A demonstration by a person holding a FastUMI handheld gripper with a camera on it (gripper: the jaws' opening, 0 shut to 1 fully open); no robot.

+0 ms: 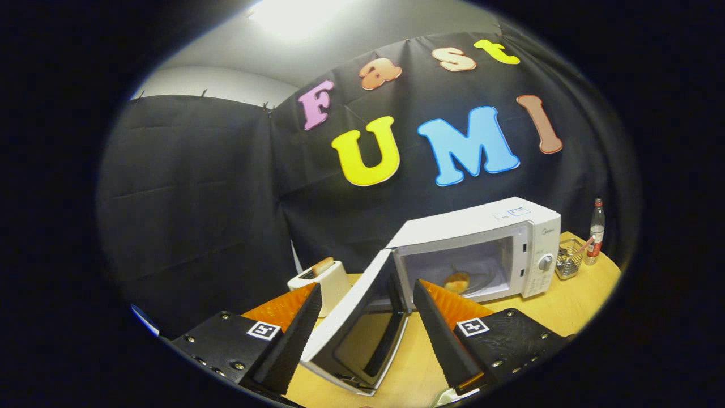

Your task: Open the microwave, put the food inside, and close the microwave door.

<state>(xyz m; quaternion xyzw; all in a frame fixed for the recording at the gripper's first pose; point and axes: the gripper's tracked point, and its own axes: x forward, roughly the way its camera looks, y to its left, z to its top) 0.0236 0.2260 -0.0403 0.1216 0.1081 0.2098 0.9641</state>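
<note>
White boxy microwave (pixel 487 238) sits on yellowish wooden table (pixel 566 309), its white door w/ dark window panel (pixel 354 328) swung wide open toward the gripper. Food, a small golden-brown bun-like piece (pixel 457 281), already lies inside the cavity on the floor/turntable, so what's left looks like shutting the door.

Gripper (pixel 368 334) is spread wide & holds nothing; the open door stands btwn its two fingers, the outer edge just ahead of the left one. Can't tell if either finger touches it.

Handling, as a guess: door is stiff, light, hinged on the side by the cavity, swings easily, so no grasp needed. Push on the smooth white outer face near the free edge, far from the hinge; the plastic is prob slippery, so press flat. Oven is heavy enough that it likely stays put w/ a gentle shove. Latch prob needs a firm last press.

Off to the left a cream toaster w/ bread in its slot (pixel 320 277); right of the oven a wire basket (pixel 568 259) & clear bottle (pixel 595 232), well apart from the door's swing.
</note>
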